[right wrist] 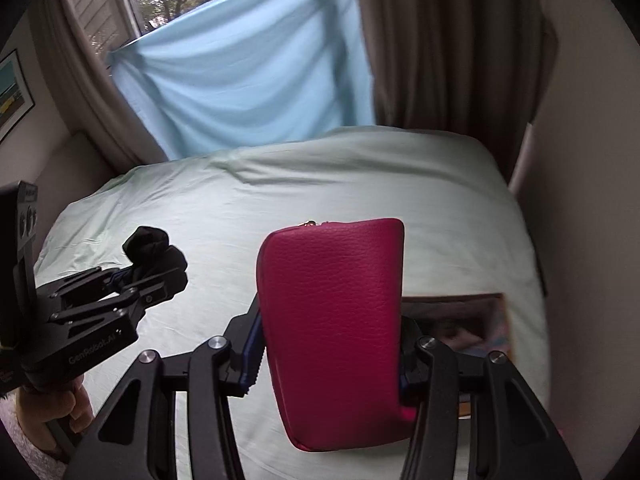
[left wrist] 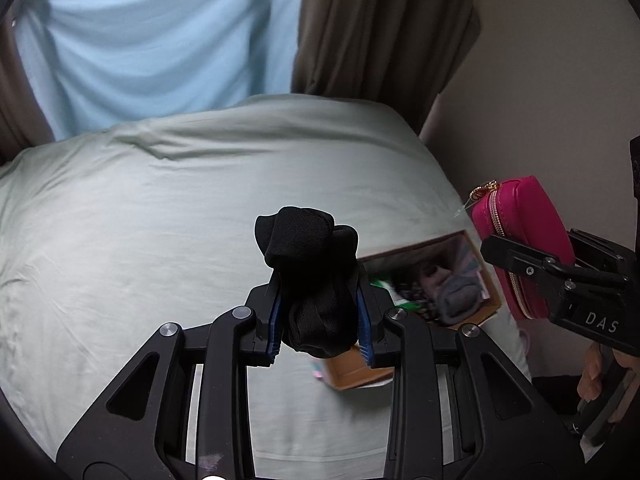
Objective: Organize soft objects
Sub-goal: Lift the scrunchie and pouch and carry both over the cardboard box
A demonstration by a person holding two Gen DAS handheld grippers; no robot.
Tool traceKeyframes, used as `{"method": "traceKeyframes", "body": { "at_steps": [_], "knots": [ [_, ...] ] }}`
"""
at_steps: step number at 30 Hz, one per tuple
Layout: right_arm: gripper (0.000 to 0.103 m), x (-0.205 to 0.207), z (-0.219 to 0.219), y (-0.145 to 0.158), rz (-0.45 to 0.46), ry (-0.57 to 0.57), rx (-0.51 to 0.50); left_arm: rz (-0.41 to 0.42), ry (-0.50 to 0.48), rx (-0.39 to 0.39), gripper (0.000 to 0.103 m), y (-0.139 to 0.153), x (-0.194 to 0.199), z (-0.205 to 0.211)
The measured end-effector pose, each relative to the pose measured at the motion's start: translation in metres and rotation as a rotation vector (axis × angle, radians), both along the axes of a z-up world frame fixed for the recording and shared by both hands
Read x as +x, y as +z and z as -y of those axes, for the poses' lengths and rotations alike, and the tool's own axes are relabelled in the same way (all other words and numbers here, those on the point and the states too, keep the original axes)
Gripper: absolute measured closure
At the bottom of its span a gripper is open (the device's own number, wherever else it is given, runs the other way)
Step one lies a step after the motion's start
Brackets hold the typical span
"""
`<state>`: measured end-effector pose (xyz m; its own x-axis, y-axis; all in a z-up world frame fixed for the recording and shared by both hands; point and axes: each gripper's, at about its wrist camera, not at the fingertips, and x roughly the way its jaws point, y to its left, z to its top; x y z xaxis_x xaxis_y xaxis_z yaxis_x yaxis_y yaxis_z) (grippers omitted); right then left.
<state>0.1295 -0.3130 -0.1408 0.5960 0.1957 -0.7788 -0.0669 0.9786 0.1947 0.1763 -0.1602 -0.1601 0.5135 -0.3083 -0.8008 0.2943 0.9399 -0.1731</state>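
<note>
My left gripper (left wrist: 320, 316) is shut on a bundle of black fabric (left wrist: 312, 268), which bulges above and below its blue pads; the same gripper and black fabric (right wrist: 154, 250) show at the left of the right wrist view. My right gripper (right wrist: 328, 360) is shut on a pink zipped pouch (right wrist: 334, 328), held upright above the bed. The pink pouch (left wrist: 524, 240) also appears at the right of the left wrist view. An open cardboard box (left wrist: 432, 280) with several soft items lies on the bed below both grippers.
A pale green bed sheet (left wrist: 160, 240) covers the bed. A light blue cloth (right wrist: 248, 84) hangs across the window, with brown curtains (right wrist: 440, 40) beside it. A wall runs close along the bed's right side. A hand (right wrist: 52, 408) holds the left gripper's handle.
</note>
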Motion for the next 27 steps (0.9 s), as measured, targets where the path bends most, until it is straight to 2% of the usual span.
{"method": "traceKeyframes", "body": {
  "at_steps": [6,11,15,21,27],
  "knots": [
    [0.057,-0.006,0.064,-0.024,-0.061,-0.043,-0.001,-0.068,-0.010,0.010,0.077,-0.026,0.000,0.067],
    [0.057,0.001,0.103,-0.055,-0.119,-0.070,0.013,-0.141,-0.007,0.034,0.077,-0.057,0.002,0.104],
    [0.057,0.014,0.121,-0.087,-0.173,-0.077,0.038,-0.198,0.005,0.064,0.077,-0.089,0.014,0.121],
    [0.057,0.030,0.131,-0.141,-0.257,-0.066,0.078,-0.287,0.048,0.104,0.077,-0.143,0.026,0.125],
    [0.057,0.043,0.130,-0.172,-0.310,-0.056,0.129,-0.331,0.042,0.147,0.076,-0.170,0.023,0.133]
  ]
}}
